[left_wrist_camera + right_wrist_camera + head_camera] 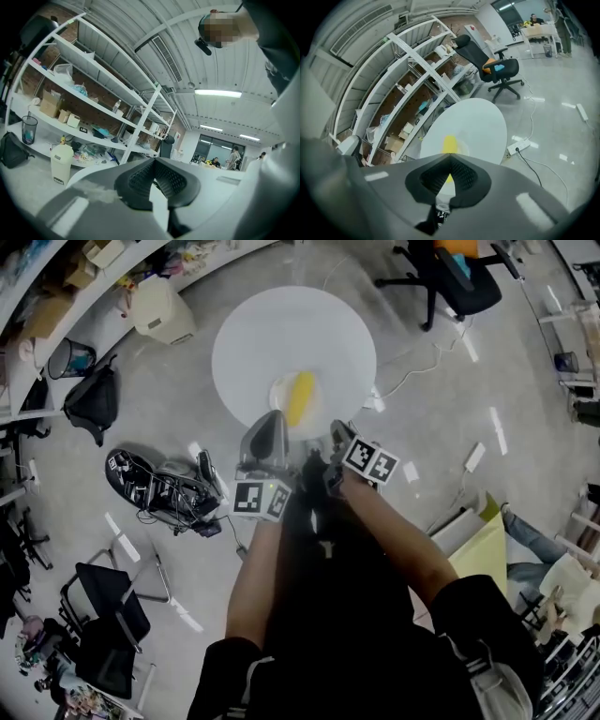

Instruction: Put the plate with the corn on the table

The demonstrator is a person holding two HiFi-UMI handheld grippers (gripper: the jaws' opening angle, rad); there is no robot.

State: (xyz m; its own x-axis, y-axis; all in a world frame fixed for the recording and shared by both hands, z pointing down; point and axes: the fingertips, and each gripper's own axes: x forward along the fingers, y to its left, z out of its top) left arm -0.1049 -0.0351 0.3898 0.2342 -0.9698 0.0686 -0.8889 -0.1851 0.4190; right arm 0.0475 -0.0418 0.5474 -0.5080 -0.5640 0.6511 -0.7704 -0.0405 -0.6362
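A yellow corn cob (pixel 301 397) lies on a small white plate (pixel 281 390) near the front edge of the round white table (pixel 272 334). My left gripper (pixel 271 418) is raised just short of the plate, jaws shut and empty. In its own view the left gripper (pixel 153 159) points up at the shelves and ceiling. My right gripper (pixel 337 433) hangs beside the table's front edge, to the right of the plate. In the right gripper view the right gripper (pixel 450 157) is shut on nothing, with the corn (pixel 449 143) on the table (pixel 483 122) just beyond its tips.
A black office chair (pixel 450 277) stands behind the table to the right. On the floor are a white bin (pixel 161 310), a mesh basket (pixel 70 357), a black bag (pixel 92 399), a heap of gear (pixel 159 488) and a power strip (pixel 475 457). Shelving (pixel 412 79) lines the left wall.
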